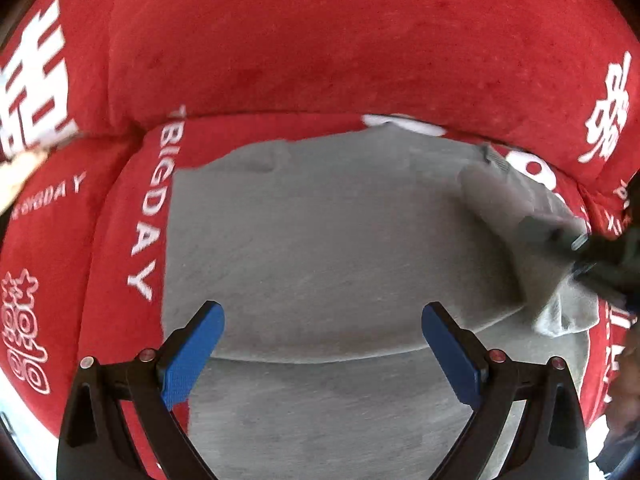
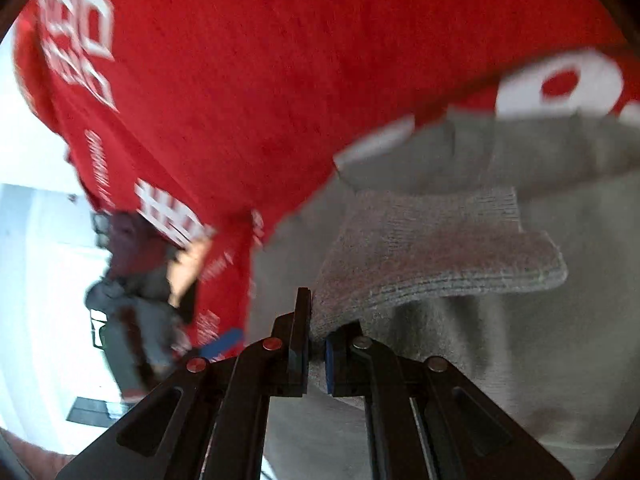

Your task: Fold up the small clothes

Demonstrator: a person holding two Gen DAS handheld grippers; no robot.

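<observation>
A grey garment (image 1: pixel 320 248) lies spread on a red cover with white lettering (image 1: pixel 320 40). My left gripper (image 1: pixel 322 344) hovers open over the garment's near part, with nothing between its blue pads (image 1: pixel 192 360). At the right edge of the left wrist view my right gripper (image 1: pixel 576 248) pinches a grey sleeve (image 1: pixel 516 216) and holds it lifted over the body of the garment. In the right wrist view my right gripper (image 2: pixel 316 344) is shut on the ribbed cuff (image 2: pixel 432 252) of that sleeve, which hangs folded above the grey garment (image 2: pixel 520 360).
The red cover (image 2: pixel 240 60) drapes over a cushioned seat and its backrest, with a seam (image 1: pixel 132 128) between them. A person's hand (image 2: pixel 188 268) holding the other gripper shows at the left of the right wrist view, in front of a bright white floor (image 2: pixel 36 280).
</observation>
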